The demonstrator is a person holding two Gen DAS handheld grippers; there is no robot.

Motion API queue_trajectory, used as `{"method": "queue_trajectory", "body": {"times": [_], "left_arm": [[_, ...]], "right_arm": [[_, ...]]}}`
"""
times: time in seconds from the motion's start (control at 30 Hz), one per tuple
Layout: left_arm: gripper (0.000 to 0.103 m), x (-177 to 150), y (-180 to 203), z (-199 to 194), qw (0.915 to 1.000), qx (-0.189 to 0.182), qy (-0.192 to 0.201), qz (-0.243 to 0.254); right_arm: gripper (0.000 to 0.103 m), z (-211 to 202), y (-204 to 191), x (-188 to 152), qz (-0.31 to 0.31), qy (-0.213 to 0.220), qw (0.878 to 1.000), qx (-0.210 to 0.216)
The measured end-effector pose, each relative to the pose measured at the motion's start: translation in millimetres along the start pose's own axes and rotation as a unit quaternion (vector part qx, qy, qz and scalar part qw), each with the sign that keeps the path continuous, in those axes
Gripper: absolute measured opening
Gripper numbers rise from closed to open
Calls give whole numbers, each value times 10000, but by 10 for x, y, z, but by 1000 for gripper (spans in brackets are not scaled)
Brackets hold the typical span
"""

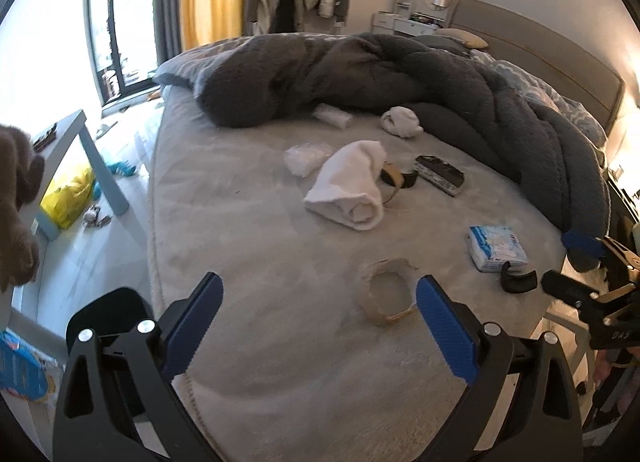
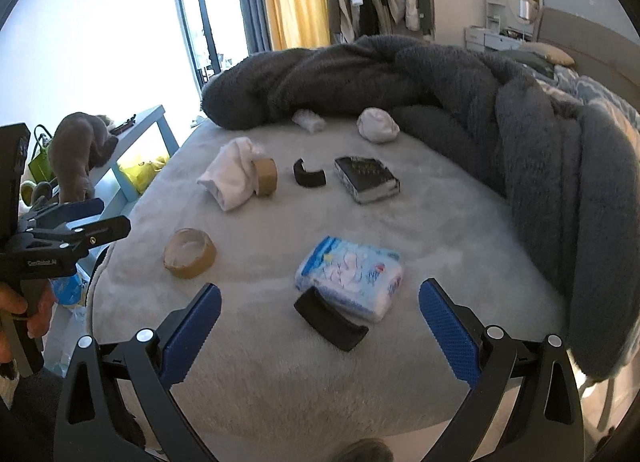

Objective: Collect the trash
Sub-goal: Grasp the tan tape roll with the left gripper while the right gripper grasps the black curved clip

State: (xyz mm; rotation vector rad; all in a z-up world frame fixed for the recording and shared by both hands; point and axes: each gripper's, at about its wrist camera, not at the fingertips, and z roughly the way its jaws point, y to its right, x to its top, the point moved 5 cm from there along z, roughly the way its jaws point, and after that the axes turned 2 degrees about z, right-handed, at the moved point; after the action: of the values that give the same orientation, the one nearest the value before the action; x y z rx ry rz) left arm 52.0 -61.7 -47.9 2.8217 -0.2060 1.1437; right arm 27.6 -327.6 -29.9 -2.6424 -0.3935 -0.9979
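Note:
A grey bed (image 1: 248, 229) (image 2: 440, 254) holds scattered items. A clear tape roll (image 1: 388, 298) (image 2: 189, 253) lies near the front edge. A blue-white tissue pack (image 1: 498, 248) (image 2: 352, 278) has a black curved piece (image 1: 518, 282) (image 2: 330, 322) beside it. Farther back lie a white towel (image 1: 348, 189) (image 2: 232, 177), a brown tape roll (image 2: 266, 177), a second black curved piece (image 2: 308, 177), a dark book (image 1: 440, 174) (image 2: 366, 178), crumpled plastic (image 1: 306, 157), a plastic wrapper (image 1: 332, 114) (image 2: 308, 119) and a white wad (image 1: 401, 121) (image 2: 378, 125). My left gripper (image 1: 320, 322) is open, just short of the clear tape. My right gripper (image 2: 320, 326) is open around the black piece and tissue pack.
A heaped dark grey blanket (image 1: 360, 69) (image 2: 500, 101) covers the bed's back and right. A light blue side table (image 1: 86, 165) (image 2: 132, 149) stands left of the bed with a yellow bag (image 1: 68, 193) beneath it. A grey cat (image 2: 80, 149) stands on it.

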Motion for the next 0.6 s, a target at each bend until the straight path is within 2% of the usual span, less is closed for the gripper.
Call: {"method": "queue_trajectory", "body": {"times": [0.03, 0.1, 0.27, 0.47, 0.6], "left_arm": [[98, 6, 34, 13, 10000, -14, 9, 56], [97, 13, 108, 49, 9998, -55, 25, 183], [89, 24, 233, 196, 9990, -345, -58, 266], [86, 66, 362, 335, 9979, -419, -3, 487], [80, 39, 385, 457, 9977, -459, -163, 466]], "right_arm": [[97, 22, 11, -18, 39, -17, 10000, 9], [83, 76, 22, -58, 110, -67, 9999, 2], [76, 203, 61, -175, 220, -225, 9995, 97], [70, 286, 86, -226, 293, -307, 9990, 149], [68, 303, 139, -238, 398, -313, 9985, 199]]}}
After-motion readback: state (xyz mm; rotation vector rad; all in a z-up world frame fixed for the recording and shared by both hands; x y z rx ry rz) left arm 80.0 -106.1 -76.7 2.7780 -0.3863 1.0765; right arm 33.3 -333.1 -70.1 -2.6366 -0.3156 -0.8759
